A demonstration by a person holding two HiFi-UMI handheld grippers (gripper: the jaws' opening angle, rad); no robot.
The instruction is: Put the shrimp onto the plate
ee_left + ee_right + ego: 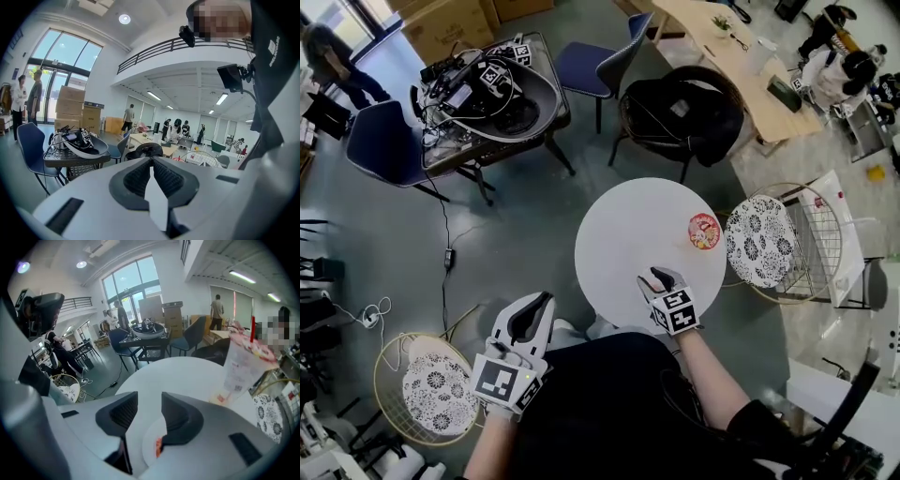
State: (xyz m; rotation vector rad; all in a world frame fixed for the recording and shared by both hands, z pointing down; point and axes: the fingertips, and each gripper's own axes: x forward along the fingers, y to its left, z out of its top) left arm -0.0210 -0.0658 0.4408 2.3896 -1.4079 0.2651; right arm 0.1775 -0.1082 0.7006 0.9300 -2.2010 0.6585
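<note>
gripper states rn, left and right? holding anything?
Left gripper: shut, nothing held.
Right gripper: open, nothing held.

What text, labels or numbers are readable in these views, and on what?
No legible text in any view.
Tall pale cup with pink top: printed label and a code square, too blurred to read.
White tag on black garment: too small to read.
White marker cubes: black-and-white square patterns only, no characters.
</note>
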